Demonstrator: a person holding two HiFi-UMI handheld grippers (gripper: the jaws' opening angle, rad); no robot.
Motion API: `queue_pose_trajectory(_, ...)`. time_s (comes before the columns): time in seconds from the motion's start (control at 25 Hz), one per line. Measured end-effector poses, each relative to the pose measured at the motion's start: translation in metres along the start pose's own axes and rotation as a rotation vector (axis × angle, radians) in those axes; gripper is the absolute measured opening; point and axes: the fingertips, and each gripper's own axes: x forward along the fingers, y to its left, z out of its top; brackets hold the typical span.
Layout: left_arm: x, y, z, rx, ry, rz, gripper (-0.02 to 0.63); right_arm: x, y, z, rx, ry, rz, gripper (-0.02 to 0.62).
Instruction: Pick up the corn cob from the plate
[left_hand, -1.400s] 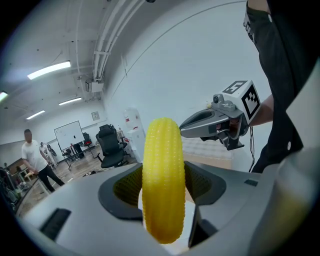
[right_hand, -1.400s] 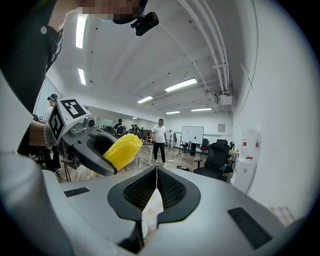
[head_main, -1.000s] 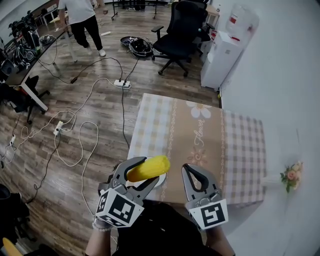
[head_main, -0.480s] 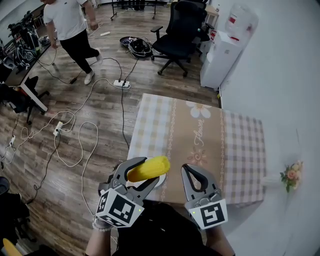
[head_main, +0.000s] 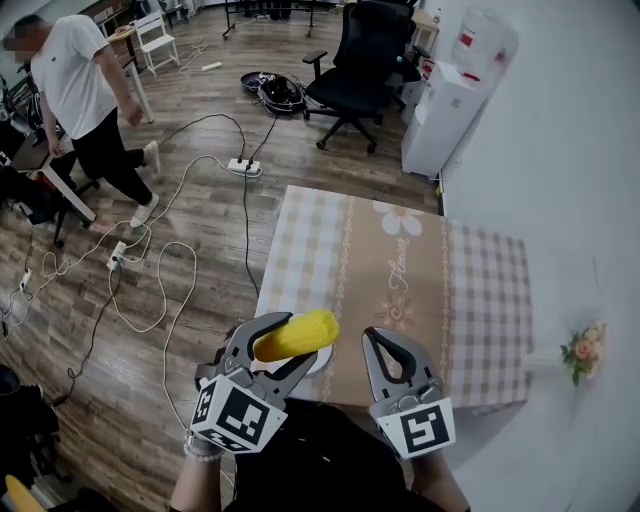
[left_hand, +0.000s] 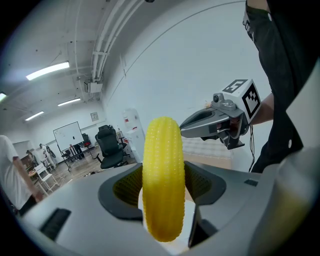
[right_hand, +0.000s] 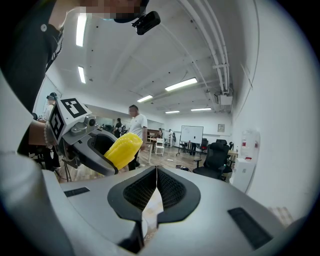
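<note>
The left gripper's (head_main: 296, 340) jaws pinch the corn (left_hand: 162, 170) across its middle, held above the plate (head_main: 320, 363) at the counter's (head_main: 400, 270) near edge. The corn looks light, stiff and plasticky: a bumpy, tapered cylinder that could pivot, so mid-length seems the soundest hold. The right gripper's (right_hand: 156, 186) jaws are pressed together, empty.

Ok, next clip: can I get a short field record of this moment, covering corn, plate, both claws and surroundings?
corn cob: yellow, lifted off the plate
left claw: shut on the corn cob, gripping its middle
right claw: shut, empty, beside the left claw
plate: white, at the table's near edge, below the corn cob
table: checked cloth
background: person far left; black office chair beyond the table
</note>
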Motion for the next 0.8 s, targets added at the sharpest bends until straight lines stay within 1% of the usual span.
queue_pose_trajectory(0.8,0.0007,-0.0014,-0.0028,-0.001,0.006,-0.005,0.262,-0.0005,0.0009,-0.0024,-0.004,0.007,0.000,0.043)
